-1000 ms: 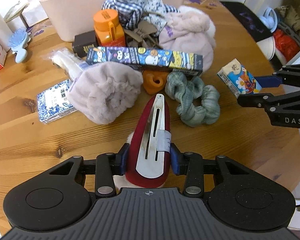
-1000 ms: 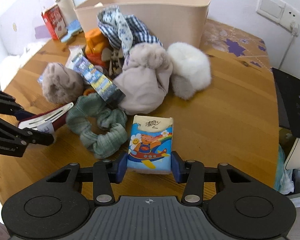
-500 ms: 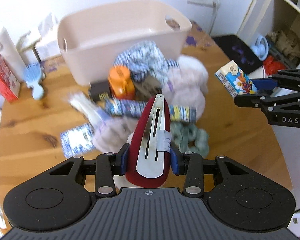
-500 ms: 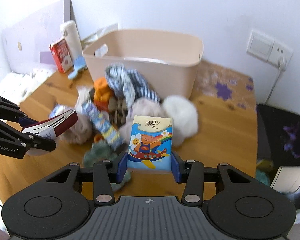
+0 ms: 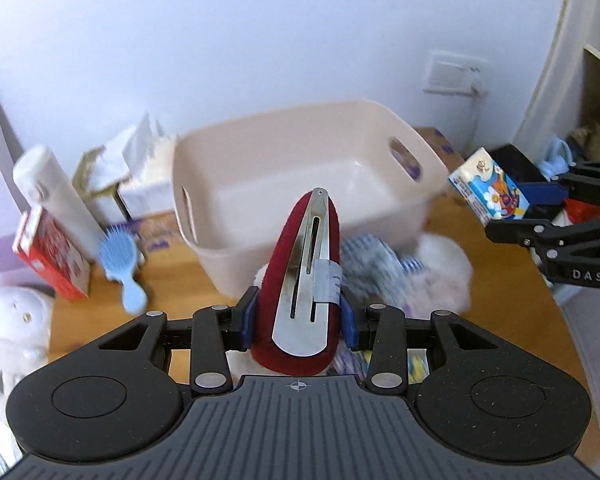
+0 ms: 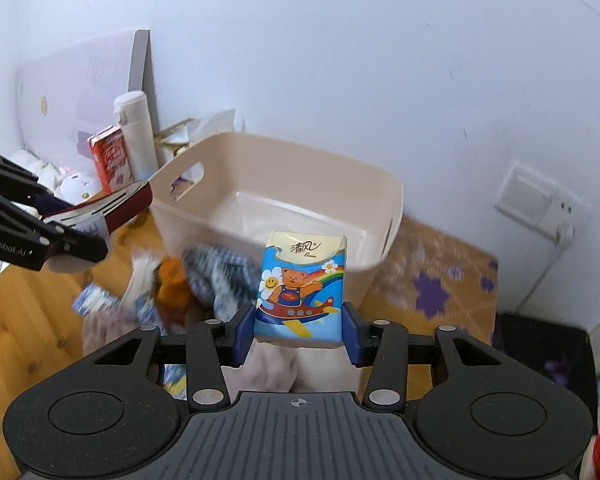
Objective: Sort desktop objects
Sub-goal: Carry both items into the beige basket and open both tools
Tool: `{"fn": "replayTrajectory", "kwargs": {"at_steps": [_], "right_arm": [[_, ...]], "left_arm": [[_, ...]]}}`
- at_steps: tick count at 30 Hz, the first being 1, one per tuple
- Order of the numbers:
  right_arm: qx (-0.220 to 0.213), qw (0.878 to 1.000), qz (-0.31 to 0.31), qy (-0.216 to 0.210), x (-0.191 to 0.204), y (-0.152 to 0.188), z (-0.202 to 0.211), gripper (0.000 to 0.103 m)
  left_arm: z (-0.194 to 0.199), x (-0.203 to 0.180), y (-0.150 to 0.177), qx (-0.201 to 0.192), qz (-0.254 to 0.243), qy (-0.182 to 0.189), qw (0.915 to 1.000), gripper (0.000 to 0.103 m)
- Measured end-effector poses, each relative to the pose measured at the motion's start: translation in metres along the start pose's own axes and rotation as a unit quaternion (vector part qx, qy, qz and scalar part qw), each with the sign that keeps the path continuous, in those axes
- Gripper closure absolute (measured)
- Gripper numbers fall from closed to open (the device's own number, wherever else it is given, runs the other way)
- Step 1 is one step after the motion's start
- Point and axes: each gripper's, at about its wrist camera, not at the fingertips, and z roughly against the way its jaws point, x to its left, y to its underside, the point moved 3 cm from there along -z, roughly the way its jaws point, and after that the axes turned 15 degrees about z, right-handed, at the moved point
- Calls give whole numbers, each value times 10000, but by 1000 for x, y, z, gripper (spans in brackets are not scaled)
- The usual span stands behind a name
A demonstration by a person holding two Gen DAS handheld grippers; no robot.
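i have both loads lifted and facing the empty bin [image 5: 300, 184]. my left gripper [image 5: 298, 316] is clamped on the red hair clip [image 5: 300, 280], my right gripper [image 6: 299, 328] on the tissue pack [image 6: 300, 288]. next i judge: carry over the rim, release. the clothes pile [image 6: 220, 276] sits before the bin; the brush [image 5: 120, 268] stands clear.

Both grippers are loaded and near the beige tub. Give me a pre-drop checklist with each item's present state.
1. Left gripper clamps the dark red velvet hair clip: ok.
2. Right gripper clamps the cartoon-bear tissue pack: ok.
3. Beige plastic tub interior looks free of items: ok.
4. Both loads positioned above the tub opening: cannot tell; each appears short of the near rim.
5. Grippers apart from each other: ok.
6. Pile of cloth items clear of the tub's opening: ok.
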Motion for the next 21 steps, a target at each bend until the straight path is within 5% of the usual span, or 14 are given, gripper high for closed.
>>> {"fn": "replayTrajectory", "kwargs": {"at_steps": [12, 16, 18, 21], "right_arm": [[98, 9998, 144, -23, -41, -42, -73, 60], [245, 9995, 155, -150, -46, -45, -101, 60], [359, 9990, 171, -201, -47, -43, -114, 60], [595, 9972, 288, -341, -42, -37, -133, 60]], "left_arm": [[-73, -3, -71, -122, 131, -415, 9990, 62], [-106, -8, -78, 97, 109, -544, 9984, 62], [-124, -12, -78, 369, -604, -164, 9974, 62], [-145, -16, -75, 606, -579, -254, 9962, 62]]}}
